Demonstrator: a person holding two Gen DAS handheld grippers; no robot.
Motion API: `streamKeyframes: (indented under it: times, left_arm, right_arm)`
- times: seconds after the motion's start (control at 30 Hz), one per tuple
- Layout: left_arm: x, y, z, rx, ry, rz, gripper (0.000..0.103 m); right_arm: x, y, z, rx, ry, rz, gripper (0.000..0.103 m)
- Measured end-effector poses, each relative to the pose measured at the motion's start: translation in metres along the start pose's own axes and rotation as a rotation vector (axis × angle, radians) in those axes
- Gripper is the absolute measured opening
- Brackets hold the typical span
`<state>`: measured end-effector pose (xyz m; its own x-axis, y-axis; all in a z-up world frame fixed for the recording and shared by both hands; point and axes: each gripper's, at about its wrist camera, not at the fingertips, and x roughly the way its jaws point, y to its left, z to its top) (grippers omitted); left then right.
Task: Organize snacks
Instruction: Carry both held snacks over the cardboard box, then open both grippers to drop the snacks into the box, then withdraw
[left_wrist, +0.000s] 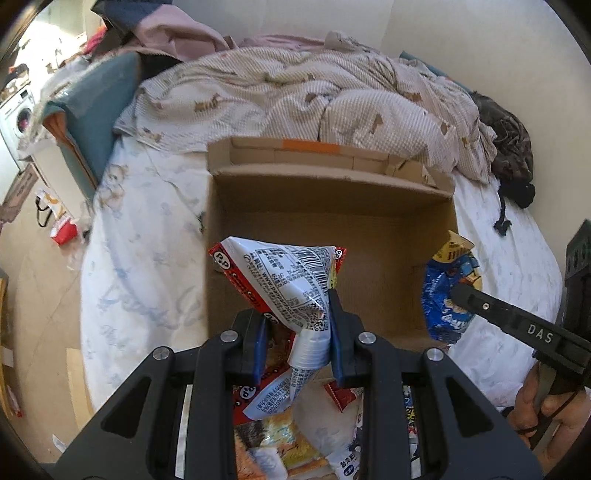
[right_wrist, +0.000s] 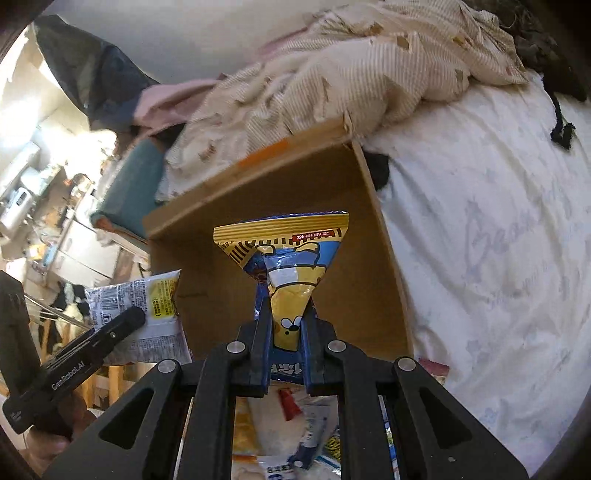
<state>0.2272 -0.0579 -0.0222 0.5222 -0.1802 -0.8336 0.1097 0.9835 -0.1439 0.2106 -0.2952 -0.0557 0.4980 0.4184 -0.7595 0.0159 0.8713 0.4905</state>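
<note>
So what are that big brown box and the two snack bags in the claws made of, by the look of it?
The box looks like plain corrugated cardboard: matte brown, with folded flaps. The red and white packet in the left gripper seems to be glossy plastic film, crinkled and catching glare. The blue and yellow packet in the right gripper looks the same: shiny printed film, possibly foil-lined, pinched into creases.

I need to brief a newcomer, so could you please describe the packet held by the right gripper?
Find the open cardboard box on the bed. Just in front of it, the right gripper pinches a blue and yellow snack packet with a cartoon face; the left gripper's packet is white and red.
</note>
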Motion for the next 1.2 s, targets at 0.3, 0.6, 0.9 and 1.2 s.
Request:
streamKeyframes:
  times: [0.3,0.6,0.9,1.2]
  left_arm:
    - [0.047,-0.009,-0.004,0.036,0.031,-0.047,0.023]
    - [0.067,-0.005,-0.007,0.004,0.073,-0.031,0.024]
    - [0.066,-0.003,-0.007,0.016,0.064,-0.002,0.026]
    - [0.047,-0.015,-0.008,0.085,0.016,0.065,0.088]
  right_arm:
    - [0.036,0.005,0.001,-0.089,0.076,-0.102,0.013]
    - [0.053,0.004,-0.006,-0.105,0.124,-0.131,0.013]
    - [0.056,0.007,-0.005,-0.109,0.126,-0.130,0.013]
    - [0.054,0.007,-0.003,-0.104,0.116,-0.157,0.045]
